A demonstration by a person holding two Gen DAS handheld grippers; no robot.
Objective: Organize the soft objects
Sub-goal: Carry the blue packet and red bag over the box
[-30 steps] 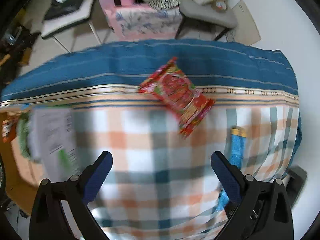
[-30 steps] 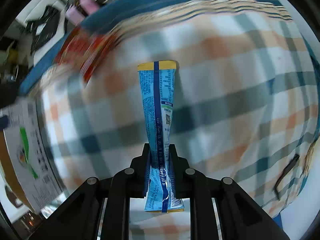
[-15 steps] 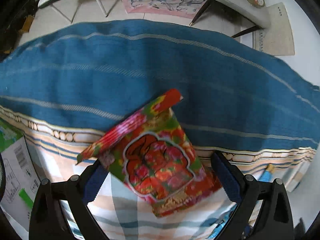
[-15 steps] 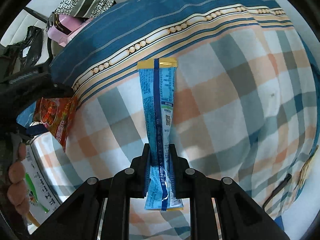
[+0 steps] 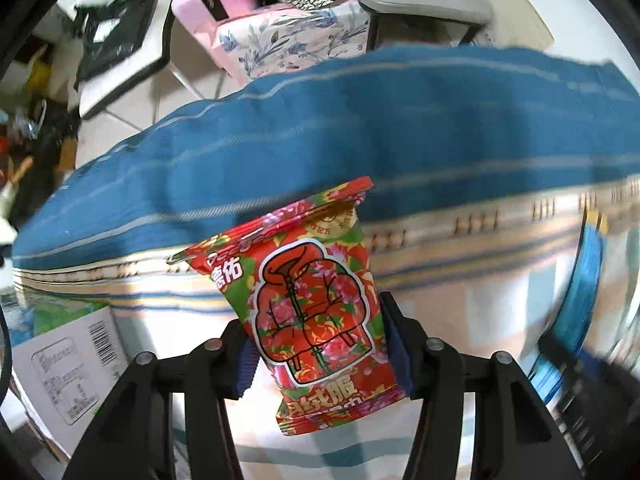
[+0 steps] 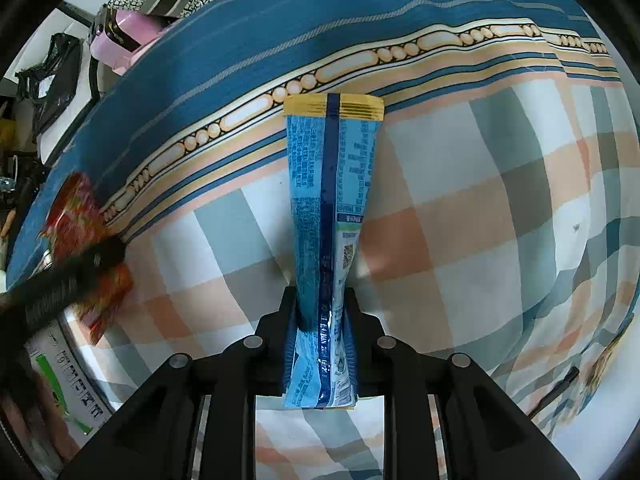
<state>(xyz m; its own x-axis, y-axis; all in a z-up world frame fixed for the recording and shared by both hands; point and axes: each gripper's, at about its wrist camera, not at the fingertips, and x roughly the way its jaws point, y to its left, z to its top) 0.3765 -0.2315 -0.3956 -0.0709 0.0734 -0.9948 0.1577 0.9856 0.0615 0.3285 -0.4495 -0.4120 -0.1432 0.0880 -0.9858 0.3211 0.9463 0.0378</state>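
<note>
The red flowery packet (image 5: 320, 304) sits between the two fingers of the left gripper (image 5: 320, 350). The fingers are squeezed tight on its sides, low down near its bottom end. The packet stands up and leans a little, with its crimped top edge pointing away. It has a picture of a puffy red jacket on the front.

The right gripper (image 6: 322, 316) is pinched shut on a long blue packet (image 6: 332, 208). It holds the packet near the bottom, and the rest sticks straight out ahead. The far end of the blue packet has a yellow strip.

Under both packets lies a big cloth (image 6: 480, 220) with orange, grey and white squares. Farther away the cloth turns dark blue, with a band of beads in between.

In the right wrist view the red packet shows at the far left, blurry, with the dark left gripper across it. A white cardboard box (image 5: 68, 364) lies near the left gripper, on its left side.
</note>
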